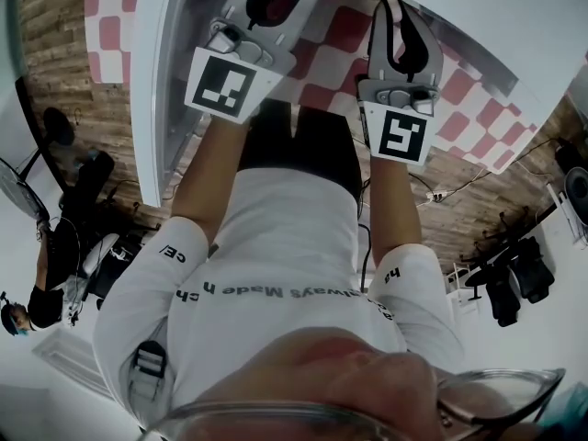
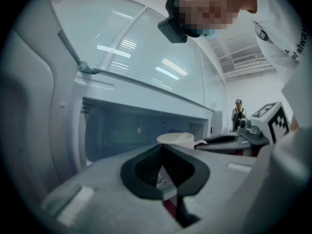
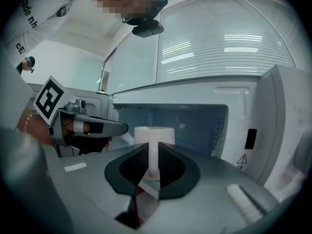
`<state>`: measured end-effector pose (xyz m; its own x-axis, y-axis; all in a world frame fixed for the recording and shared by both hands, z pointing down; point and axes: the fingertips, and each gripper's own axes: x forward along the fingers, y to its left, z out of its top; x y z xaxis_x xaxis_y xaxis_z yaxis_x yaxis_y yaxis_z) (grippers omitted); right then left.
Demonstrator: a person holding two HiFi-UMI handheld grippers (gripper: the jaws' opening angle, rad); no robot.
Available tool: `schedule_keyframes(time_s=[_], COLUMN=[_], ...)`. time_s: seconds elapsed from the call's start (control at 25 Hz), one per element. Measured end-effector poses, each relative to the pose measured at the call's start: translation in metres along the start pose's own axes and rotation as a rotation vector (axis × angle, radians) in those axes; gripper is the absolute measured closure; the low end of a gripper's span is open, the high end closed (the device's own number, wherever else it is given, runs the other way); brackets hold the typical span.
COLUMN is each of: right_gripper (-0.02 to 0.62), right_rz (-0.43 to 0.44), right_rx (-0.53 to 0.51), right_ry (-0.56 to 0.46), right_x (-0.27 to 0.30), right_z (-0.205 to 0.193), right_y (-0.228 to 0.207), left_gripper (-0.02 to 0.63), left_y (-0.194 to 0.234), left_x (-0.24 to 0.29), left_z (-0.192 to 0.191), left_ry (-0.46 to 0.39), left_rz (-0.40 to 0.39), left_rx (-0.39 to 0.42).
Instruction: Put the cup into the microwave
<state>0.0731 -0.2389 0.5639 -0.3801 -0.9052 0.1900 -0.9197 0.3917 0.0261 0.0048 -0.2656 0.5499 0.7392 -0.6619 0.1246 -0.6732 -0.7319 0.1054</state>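
Right gripper (image 3: 153,165) jaws are clamping the cup (image 3: 154,134) by its handle, with the cup just ahead, facing the open microwave (image 3: 236,106). Left gripper (image 2: 163,155) jaws are resting together, empty. Only its view is showing the cup's rim. The head view is hiding the cup.

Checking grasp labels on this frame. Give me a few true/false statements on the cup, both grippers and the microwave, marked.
1. The right gripper is shut on the handle of the cup. True.
2. The left gripper holds the cup. False: its fingers are together on nothing, and the cup is in the right gripper.
3. The microwave stands open, its cavity in view. True.
4. The cup is red. False: it is white.
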Motion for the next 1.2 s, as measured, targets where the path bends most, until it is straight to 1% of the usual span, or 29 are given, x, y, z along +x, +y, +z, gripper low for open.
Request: schedule_keyframes(time_s=[0.16, 0.6, 1.2], right_gripper=[0.555, 0.555, 0.555], right_rz=[-0.022, -0.046, -0.046], right_rx=[0.014, 0.029, 0.029], right_ry=[-0.017, -0.034, -0.051], right_x=[0.012, 0.037, 0.057], right_z=[-0.001, -0.007, -0.015], right_y=[-0.007, -0.018, -0.017], left_gripper=[0.601, 0.601, 0.601], left_y=[0.005, 0.019, 0.023], left_x=[0.009, 0.029, 0.039], left_z=[-0.004, -0.012, -0.022], left_ry=[-0.005, -0.007, -0.005], left_rz=[0.006, 0.018, 0.006], left_rx=[0.011, 0.031, 0.048])
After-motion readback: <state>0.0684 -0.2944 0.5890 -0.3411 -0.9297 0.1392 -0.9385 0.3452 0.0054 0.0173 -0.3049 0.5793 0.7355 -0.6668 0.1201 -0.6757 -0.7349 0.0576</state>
